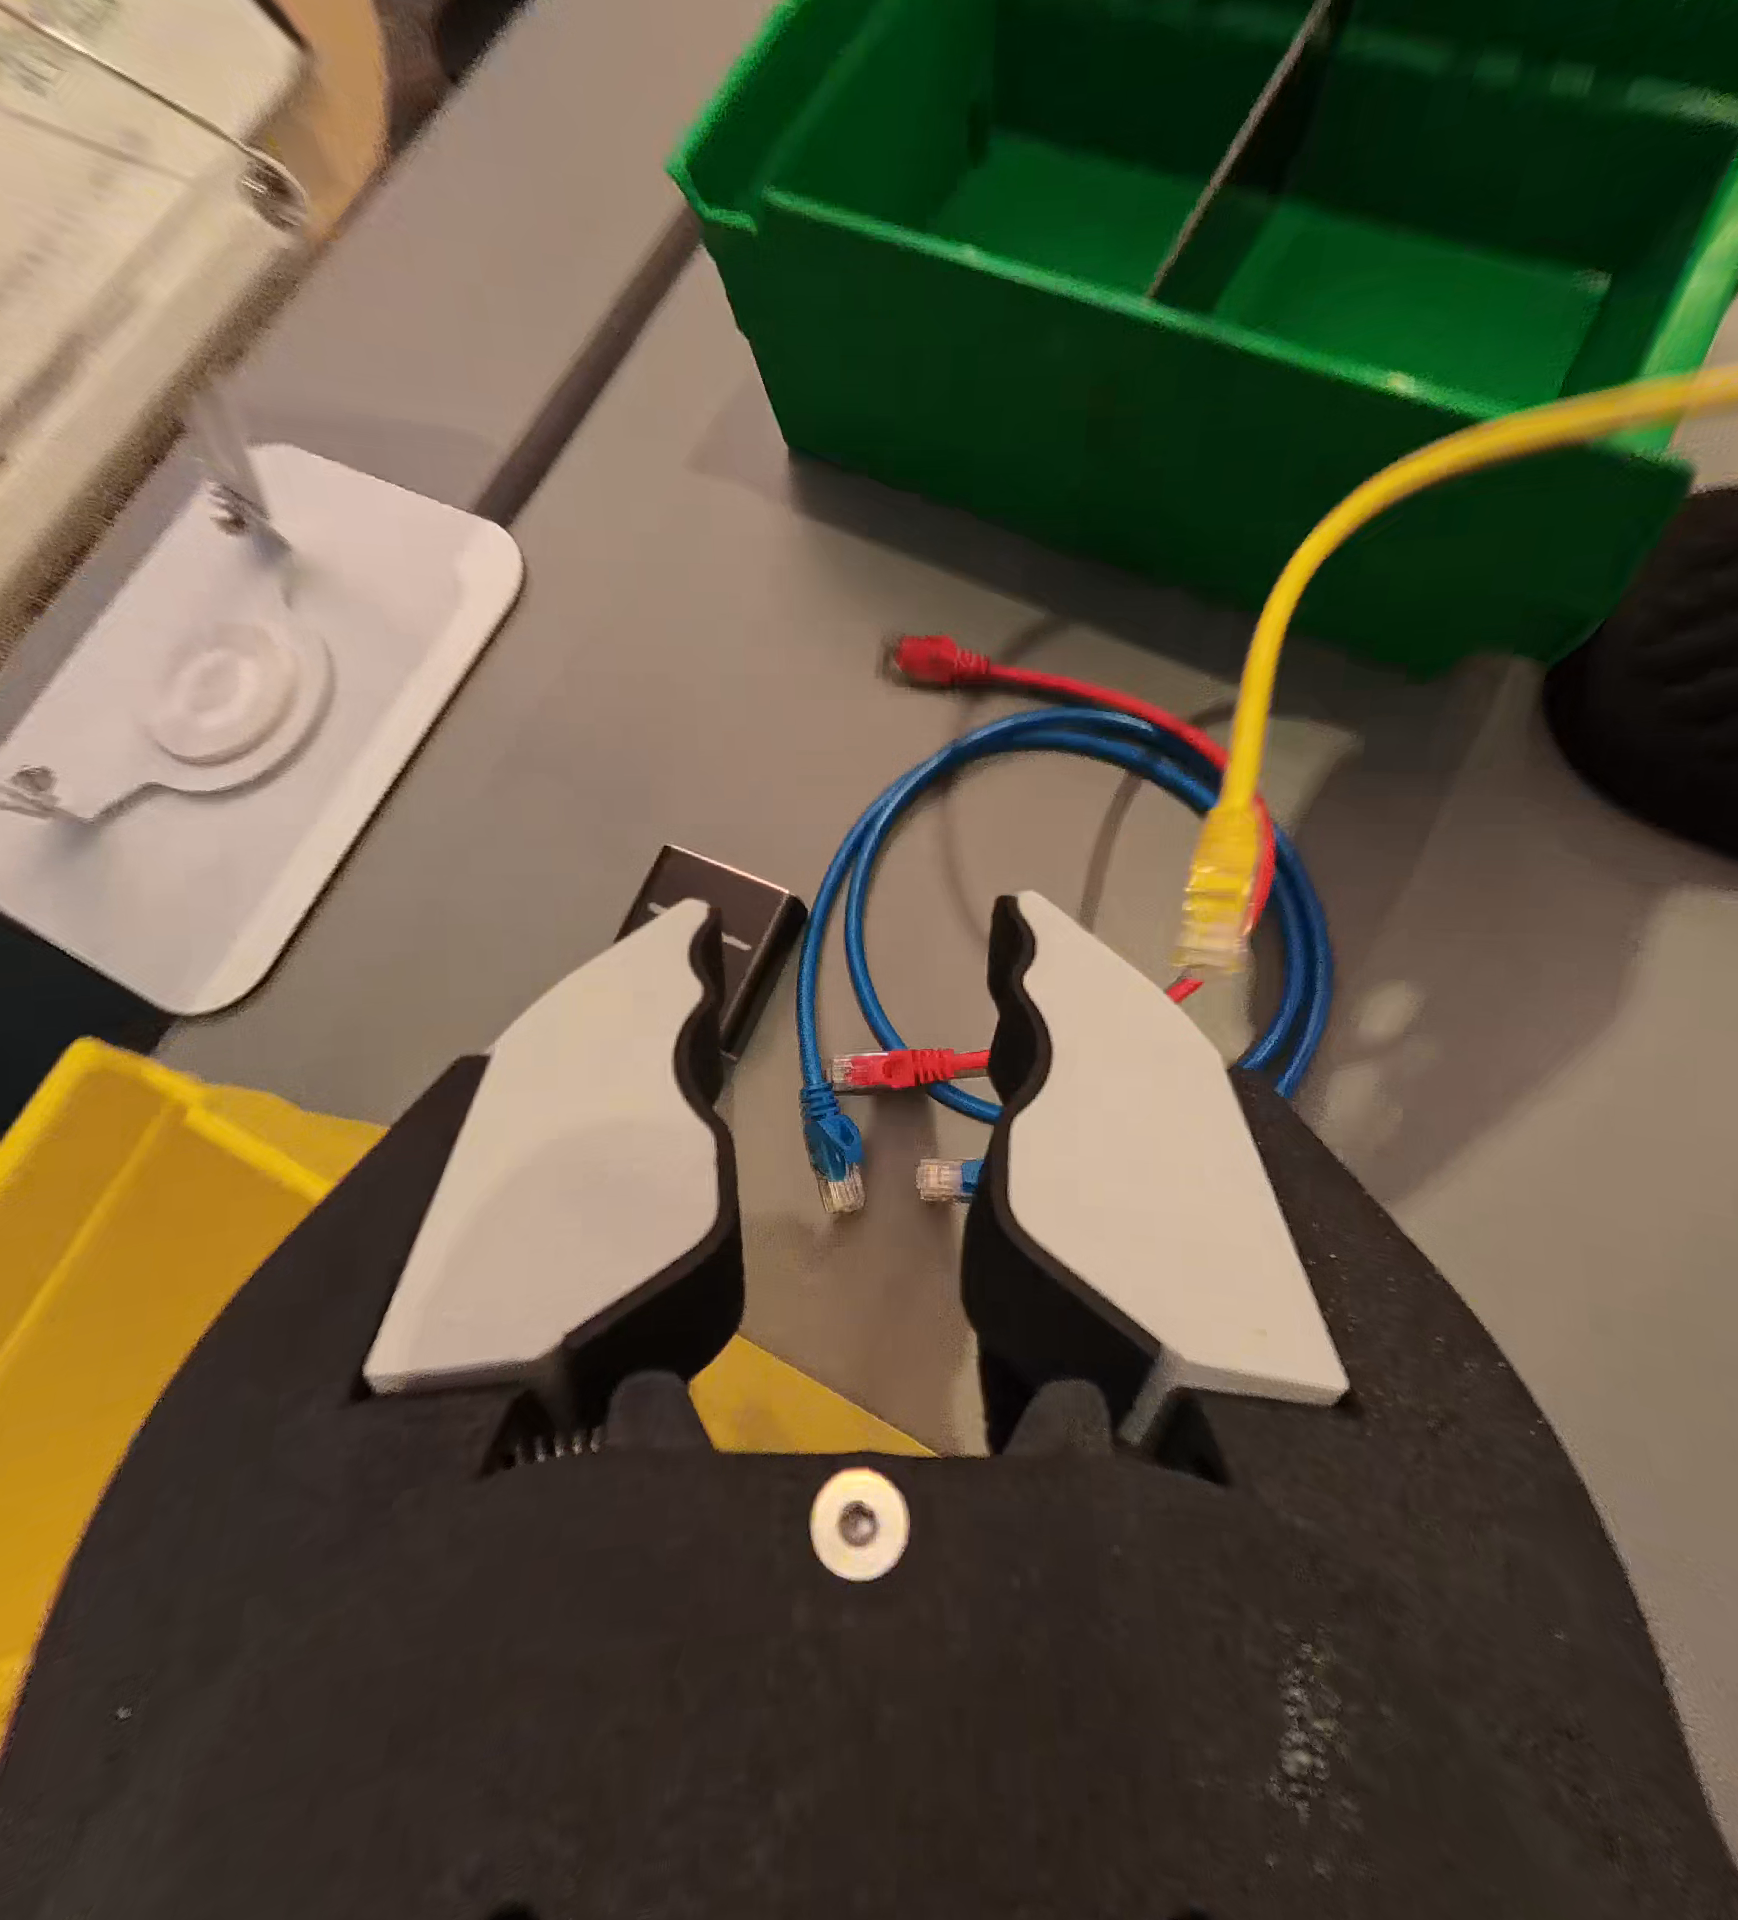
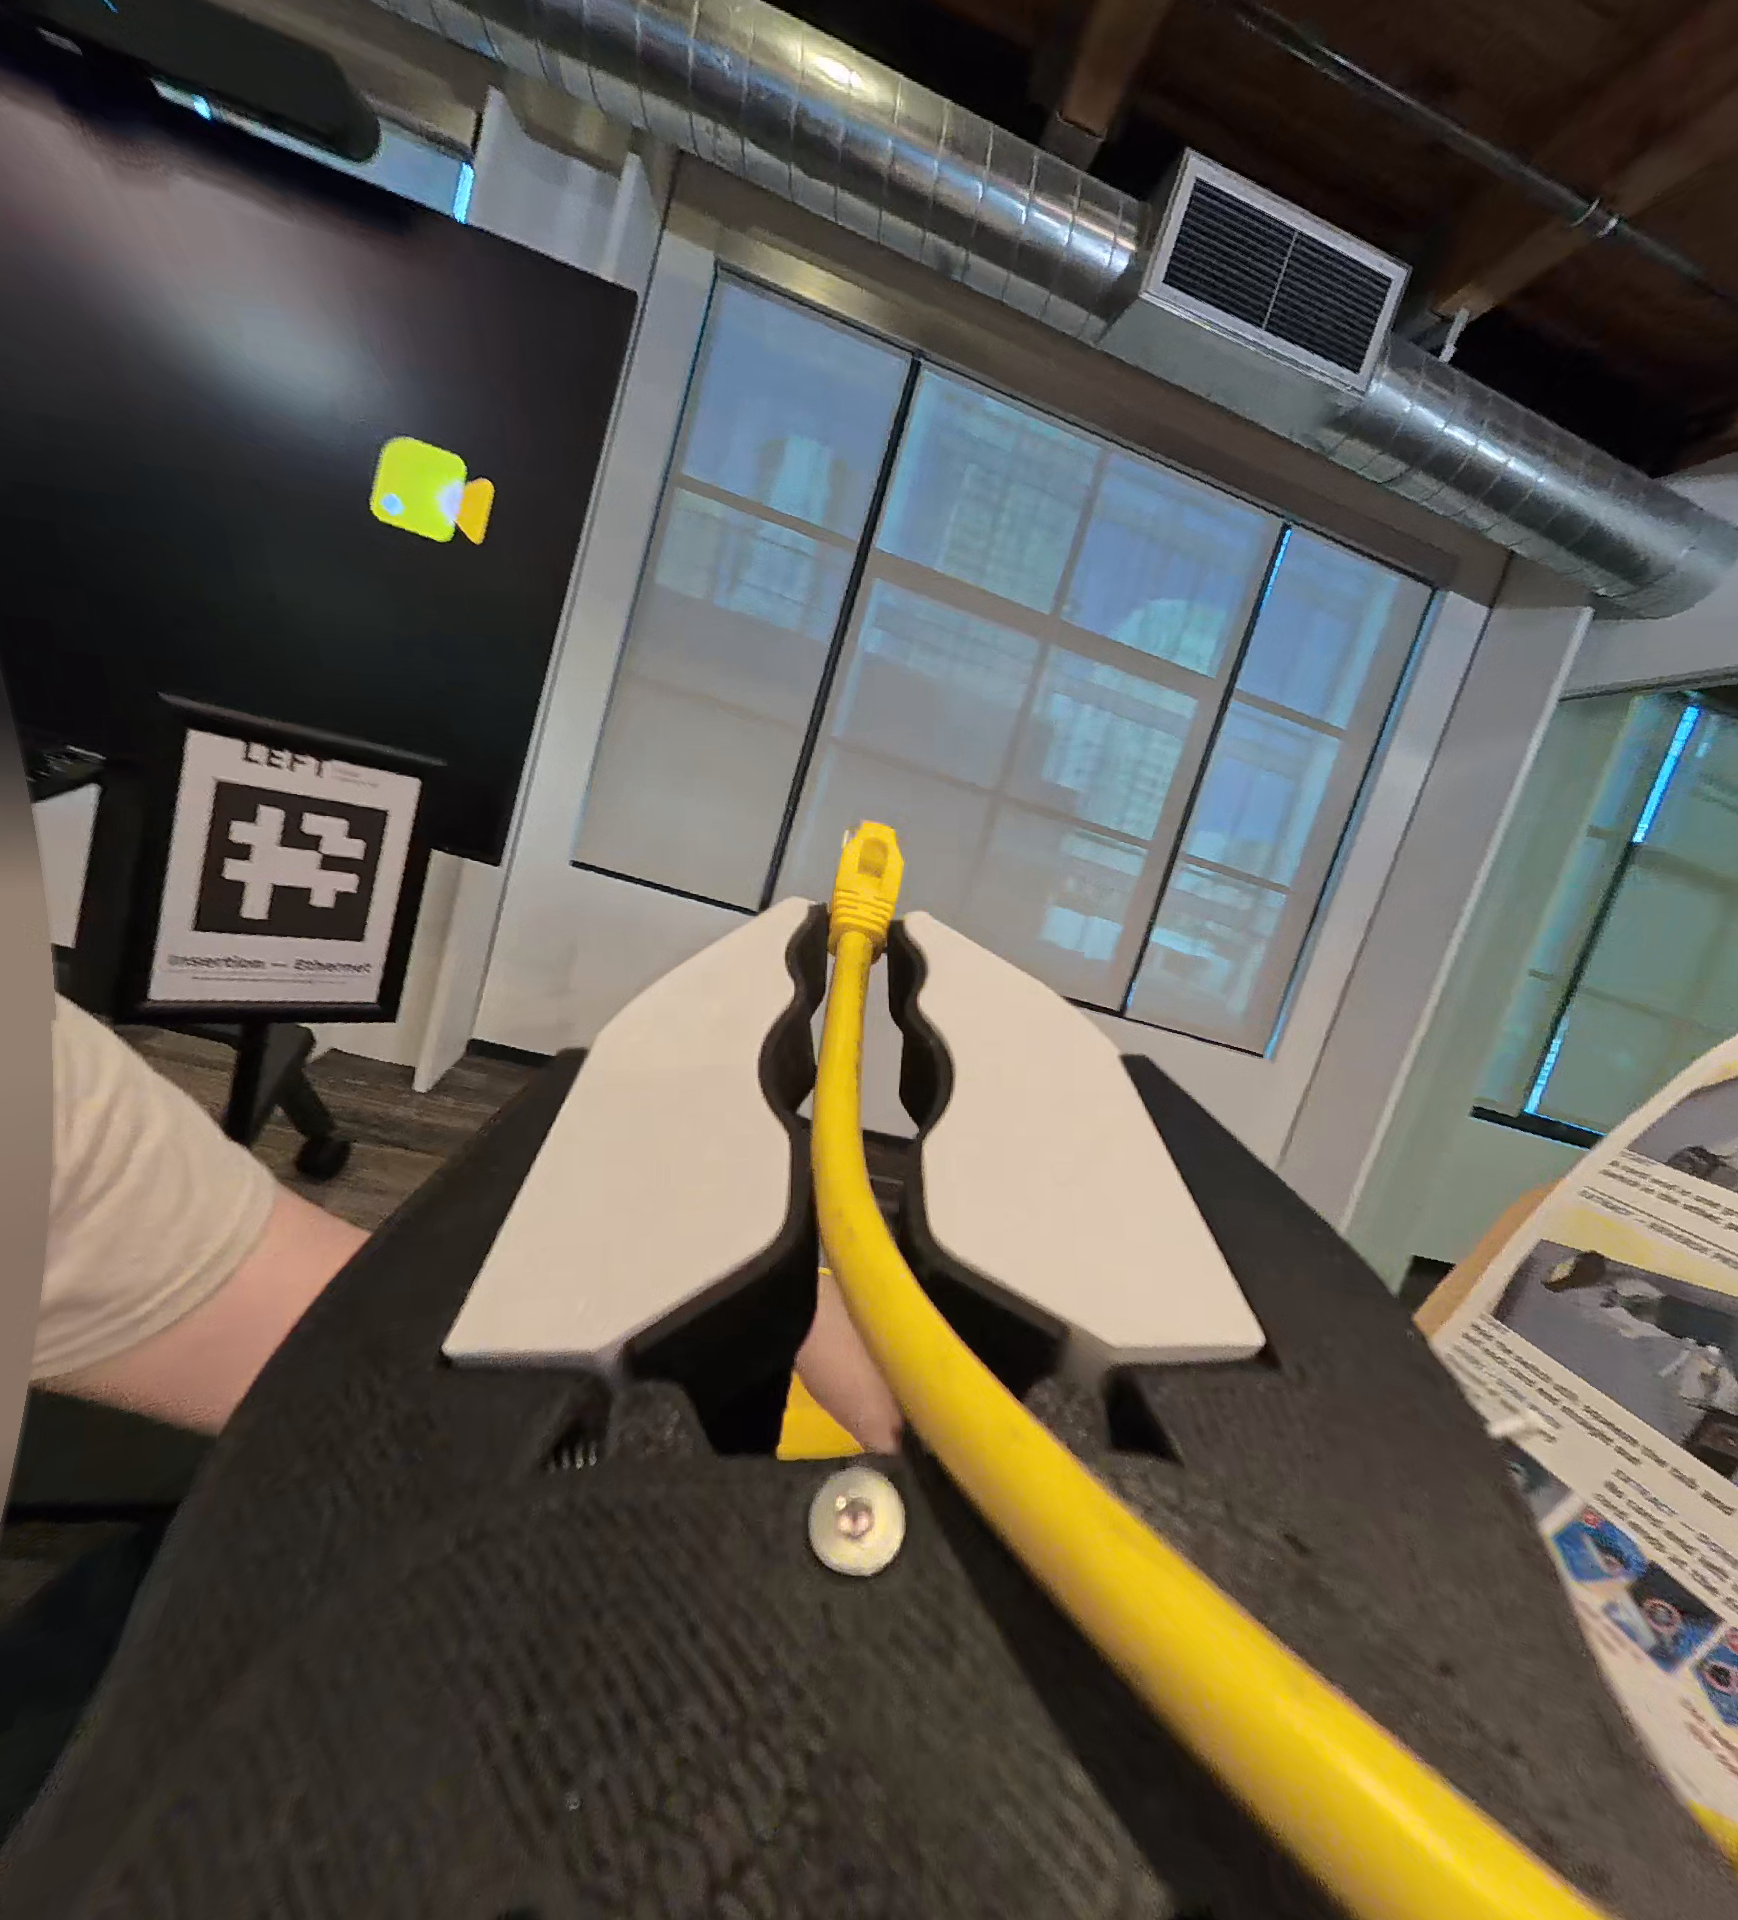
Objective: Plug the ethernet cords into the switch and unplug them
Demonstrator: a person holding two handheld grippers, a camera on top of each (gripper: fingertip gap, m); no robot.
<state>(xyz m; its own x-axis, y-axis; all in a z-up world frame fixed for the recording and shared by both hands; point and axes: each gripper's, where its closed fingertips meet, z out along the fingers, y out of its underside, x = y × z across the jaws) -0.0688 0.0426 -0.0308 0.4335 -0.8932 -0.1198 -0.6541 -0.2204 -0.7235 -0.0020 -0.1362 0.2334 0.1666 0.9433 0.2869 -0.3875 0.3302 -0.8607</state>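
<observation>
Ethernet cords in three colours appear here: your right gripper (image 2: pixel 857 920) has its grey fingers (image 2: pixel 683 1143) closed on the round yellow ethernet cord (image 2: pixel 849 1091) just behind its yellow boot, with the plug pointing up and away toward the window. The cord's other end, a clear-tipped yellow plug (image 1: pixel 1216 894), hangs in the air above the loose coil on the grey table (image 1: pixel 636 644). Your left gripper (image 1: pixel 849 920) hovers over that coil with its jaws spread apart, holding nothing. Between and beyond its fingers lie the coiled blue ethernet cord (image 1: pixel 948 769) and the thin red ethernet cord (image 1: pixel 1041 681), touching one another. The small dark rectangular switch (image 1: pixel 740 935) lies just left of the coil, partly hidden by the left finger. Beyond stand a green plastic bin (image 1: pixel 1208 416) with a divider and, near left, a yellow plastic bin (image 1: pixel 65 1299).
</observation>
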